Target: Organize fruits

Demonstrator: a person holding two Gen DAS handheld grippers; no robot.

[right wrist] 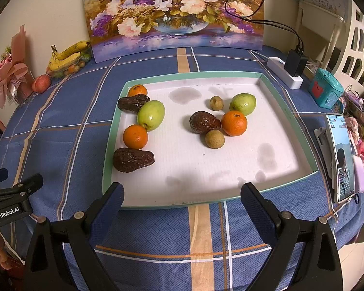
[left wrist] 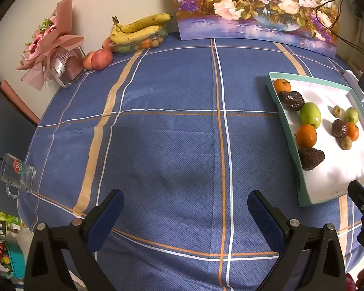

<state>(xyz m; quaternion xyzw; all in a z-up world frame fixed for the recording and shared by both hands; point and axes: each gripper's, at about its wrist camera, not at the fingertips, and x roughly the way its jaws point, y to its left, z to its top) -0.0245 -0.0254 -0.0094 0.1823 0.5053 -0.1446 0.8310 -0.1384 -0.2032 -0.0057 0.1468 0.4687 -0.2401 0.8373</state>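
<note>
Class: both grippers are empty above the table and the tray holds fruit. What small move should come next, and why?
Probably ease the right gripper, jaws open, forward over the tray toward the nearest loose longan. A line of fruit already runs along the tray's left wall, while the middle cluster lies unsorted. The left gripper faces bare tablecloth.

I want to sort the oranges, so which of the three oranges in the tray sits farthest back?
The orange in the tray's far left corner. It touches a date; the other two oranges lie nearer the right gripper.

Flower painting point(right wrist: 174, 12) at back wall; glass mug point(left wrist: 18, 173) at table's left edge; phone point(right wrist: 342, 156) propped right.
</note>
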